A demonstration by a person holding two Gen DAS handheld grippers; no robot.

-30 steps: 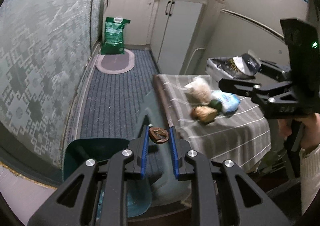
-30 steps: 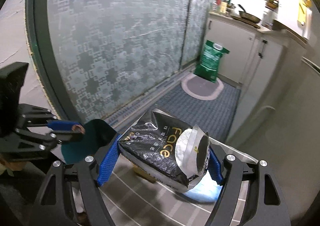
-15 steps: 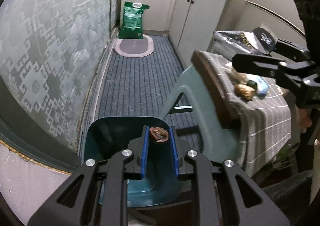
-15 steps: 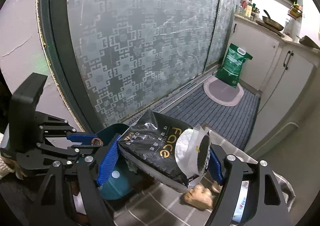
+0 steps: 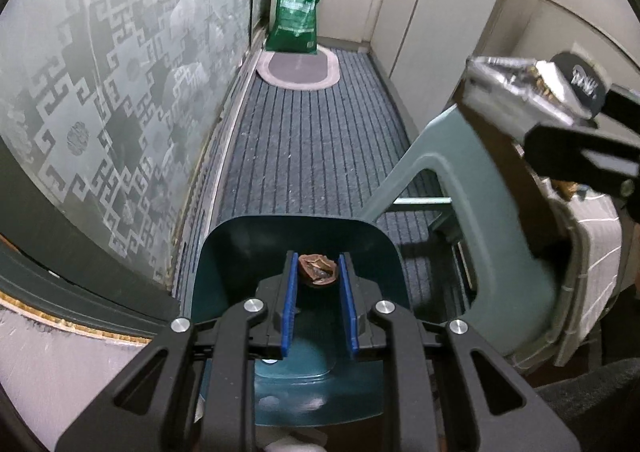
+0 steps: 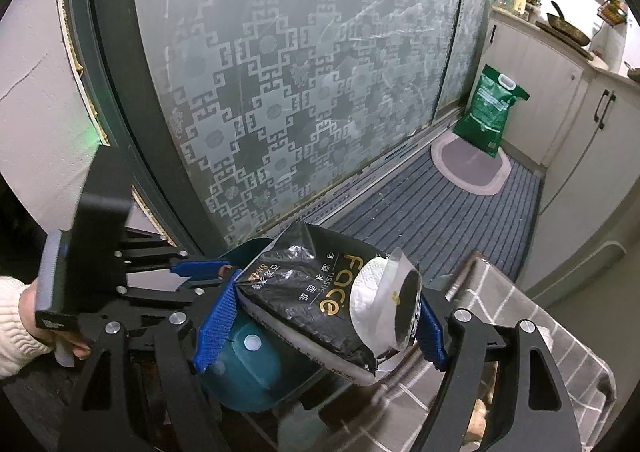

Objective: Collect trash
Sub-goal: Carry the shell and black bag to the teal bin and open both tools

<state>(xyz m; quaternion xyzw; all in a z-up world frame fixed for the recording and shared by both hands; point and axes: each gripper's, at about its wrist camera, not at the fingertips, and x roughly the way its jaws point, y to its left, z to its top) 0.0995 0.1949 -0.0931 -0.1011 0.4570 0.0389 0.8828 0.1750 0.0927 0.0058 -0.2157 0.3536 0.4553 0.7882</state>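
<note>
Left gripper (image 5: 318,276) clamps a brown shell scrap (image 5: 318,270), now directly over the teal bin (image 5: 240,248). Right gripper (image 6: 320,312) clamps the black tissue pack (image 6: 320,292), now nearer the bin.

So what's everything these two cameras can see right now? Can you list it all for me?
Nutshell scrap: one, brown, between the left gripper's pads, above the bin.
Tissue pack: one, black with gold lettering, clamped in the right gripper.
Bin: one, teal, on the floor by the glass door.
Stool: one, pale green, covered with a grey checked cloth.
Sack: one, green, against the far cabinets.
Mat: one, oval, grey-pink, before the sack.
Pan: one, dark, on the counter.
Left gripper: black, blue pads.
Right gripper: black, blue pads.
</note>
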